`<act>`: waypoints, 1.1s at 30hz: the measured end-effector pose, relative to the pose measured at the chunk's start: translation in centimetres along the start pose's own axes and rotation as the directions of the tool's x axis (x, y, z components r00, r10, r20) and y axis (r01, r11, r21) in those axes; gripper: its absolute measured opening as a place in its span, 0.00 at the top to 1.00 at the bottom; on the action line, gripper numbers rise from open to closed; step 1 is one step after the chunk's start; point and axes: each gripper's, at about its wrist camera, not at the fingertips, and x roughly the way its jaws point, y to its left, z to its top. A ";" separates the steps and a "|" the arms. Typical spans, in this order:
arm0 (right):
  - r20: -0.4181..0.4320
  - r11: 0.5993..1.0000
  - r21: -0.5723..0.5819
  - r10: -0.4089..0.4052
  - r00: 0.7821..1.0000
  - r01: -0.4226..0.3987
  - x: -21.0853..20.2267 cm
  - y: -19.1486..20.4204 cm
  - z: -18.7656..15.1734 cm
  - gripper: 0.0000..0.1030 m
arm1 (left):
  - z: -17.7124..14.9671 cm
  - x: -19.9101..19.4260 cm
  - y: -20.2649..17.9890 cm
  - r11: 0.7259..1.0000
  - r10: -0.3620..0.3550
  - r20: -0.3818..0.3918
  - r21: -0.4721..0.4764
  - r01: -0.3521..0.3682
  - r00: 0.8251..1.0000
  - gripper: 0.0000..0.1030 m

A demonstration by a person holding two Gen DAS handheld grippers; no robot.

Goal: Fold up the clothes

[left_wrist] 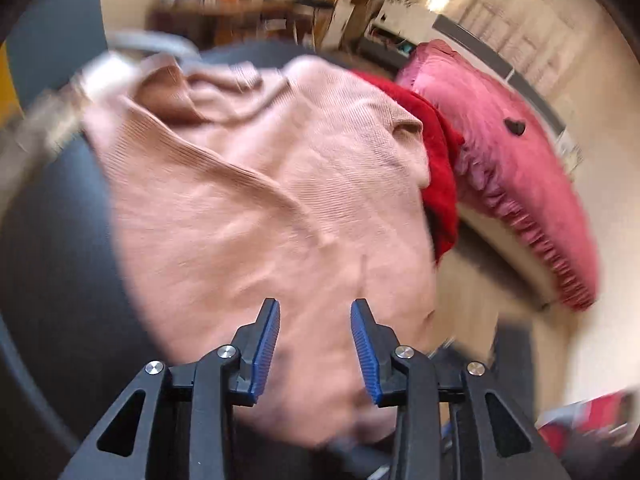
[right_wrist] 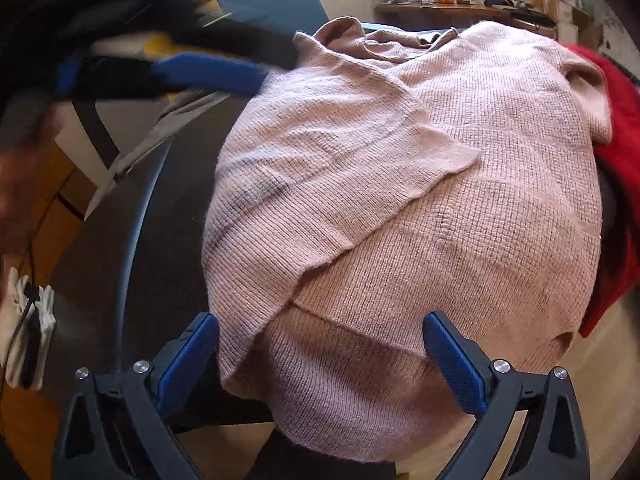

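1. While spread flat on the dark desk [right_wrist: 168, 216], the pink sweater [right_wrist: 420, 200] has one side folded diagonally over its middle.
2. Left gripper [left_wrist: 315, 308]: jaws parted, empty, above the sweater's hem at 6 o'clock.
3. Right gripper [right_wrist: 320, 330]: jaws wide apart, empty, over the hem.
4. Red garment [right_wrist: 616, 184]: at 3 o'clock, touching the sweater.

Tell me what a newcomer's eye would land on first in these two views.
The pink knit sweater fills both views, spread over a dark round table with one side folded across its front. A bright red garment peeks out at its right edge. Both the left gripper and the right gripper hang open above the sweater's near hem.
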 end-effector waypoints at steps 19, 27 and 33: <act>0.048 0.988 0.092 0.121 0.992 -0.125 -0.8 -2.1 -0.8 0.00 | 6.8 11.1 4.1 0.937 0.008 -0.240 -0.337 -0.091 0.971 0.77; 0.053 0.993 0.071 0.094 0.994 -0.098 -1.4 -2.1 -1.8 0.00 | 0.7 5.5 8.9 0.874 -0.094 0.038 -0.475 0.100 0.995 0.94; 0.048 0.997 0.044 0.060 0.997 -0.062 -1.1 -1.1 -1.8 0.00 | -9.2 -5.0 14.0 0.803 -0.087 0.351 -0.529 0.274 0.932 0.94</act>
